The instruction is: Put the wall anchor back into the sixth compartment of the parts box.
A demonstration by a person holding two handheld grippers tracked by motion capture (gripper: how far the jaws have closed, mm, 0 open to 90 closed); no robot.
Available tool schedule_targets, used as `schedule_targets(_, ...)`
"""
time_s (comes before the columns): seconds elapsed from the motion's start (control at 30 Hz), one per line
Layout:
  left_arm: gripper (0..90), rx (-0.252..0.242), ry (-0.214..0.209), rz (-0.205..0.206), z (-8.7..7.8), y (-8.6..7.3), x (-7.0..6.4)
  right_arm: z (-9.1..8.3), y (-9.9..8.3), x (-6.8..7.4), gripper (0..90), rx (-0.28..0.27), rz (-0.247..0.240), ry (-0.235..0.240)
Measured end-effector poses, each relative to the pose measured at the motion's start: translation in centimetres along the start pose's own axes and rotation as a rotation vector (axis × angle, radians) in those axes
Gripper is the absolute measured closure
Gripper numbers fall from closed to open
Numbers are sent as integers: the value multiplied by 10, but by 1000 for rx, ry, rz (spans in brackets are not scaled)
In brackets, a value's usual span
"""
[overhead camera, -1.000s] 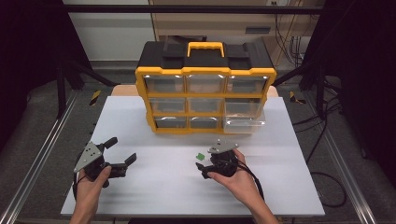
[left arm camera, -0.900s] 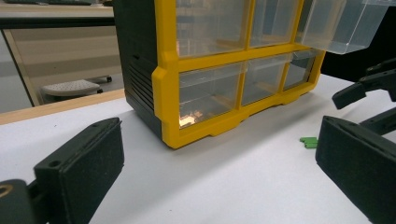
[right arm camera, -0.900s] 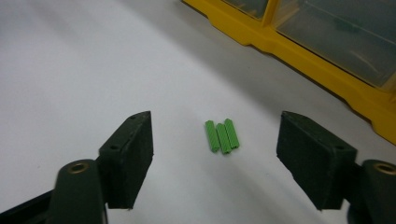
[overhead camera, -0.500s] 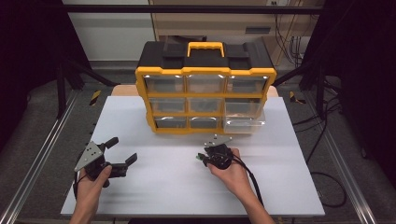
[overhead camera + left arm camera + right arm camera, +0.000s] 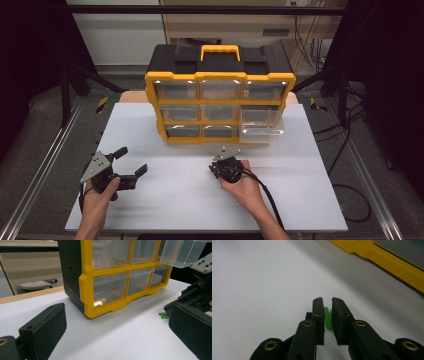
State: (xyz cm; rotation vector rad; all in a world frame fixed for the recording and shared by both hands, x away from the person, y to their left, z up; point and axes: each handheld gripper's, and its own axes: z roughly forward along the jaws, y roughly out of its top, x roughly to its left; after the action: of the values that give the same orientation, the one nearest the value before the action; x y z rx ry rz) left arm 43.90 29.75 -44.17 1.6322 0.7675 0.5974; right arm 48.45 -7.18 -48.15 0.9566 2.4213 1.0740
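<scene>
A small green piece [image 5: 327, 318] lies on the white table [image 5: 175, 210], and my right gripper [image 5: 327, 301] has its jaws pressed close on either side of it. In the high view the right gripper [image 5: 216, 169] sits mid-table in front of the yellow-and-black drawer organizer [image 5: 220, 90]. The left gripper view shows the green piece [image 5: 163, 315] on the table at the right gripper's [image 5: 197, 292] tip. My left gripper [image 5: 132, 160] rests near the front left, open and with nothing between its jaws [image 5: 116, 310].
One clear drawer [image 5: 261, 131] at the organizer's lower right is pulled out over the table, seen too in the left gripper view [image 5: 182, 252]. A cable [image 5: 265, 192] trails from the right gripper towards the front edge. Metal rails [image 5: 40, 175] flank the table.
My right gripper has moved forward, away from the person, onto the green piece, which it now covers in the high view. The left gripper has stayed still.
</scene>
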Motion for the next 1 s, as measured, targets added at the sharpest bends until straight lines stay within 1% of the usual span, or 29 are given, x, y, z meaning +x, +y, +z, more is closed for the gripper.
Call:
schedule_targets(0.17,16,-1,0,-1,0,0,0,2,-1,0,811,11,-14,-2)
schedule_targets(0.2,16,0,-1,-1,0,0,0,3,-1,0,811,11,-14,-10)
schedule_targets(0.27,16,0,-2,0,0,0,0,4,-1,0,811,14,-20,-1)
schedule_targets(0.43,17,1,-4,1,0,0,0,5,-1,1,814,15,-16,-1)
schedule_targets(0.57,17,2,-4,2,1,0,0,4,-1,2,823,18,-16,14)
schedule_targets(0.6,17,2,-5,1,1,0,0,4,-1,2,820,20,-20,10)
schedule_targets(0.63,17,3,-5,2,1,0,-1,5,-2,1,818,25,-23,3)
schedule_targets(0.67,17,3,-5,2,1,0,-1,5,-2,1,818,33,-14,8)
schedule_targets(0.77,17,3,-6,2,1,0,-1,8,-3,1,826,32,-28,10)
schedule_targets(0.8,17,2,-5,2,1,0,-1,8,-3,2,840,35,-20,11)
schedule_targets(0.9,17,3,-5,1,1,0,0,7,-3,1,845,32,-32,11)
schedule_targets(1.0,17,2,-6,3,0,0,0,5,-2,2,845,19,-25,19)
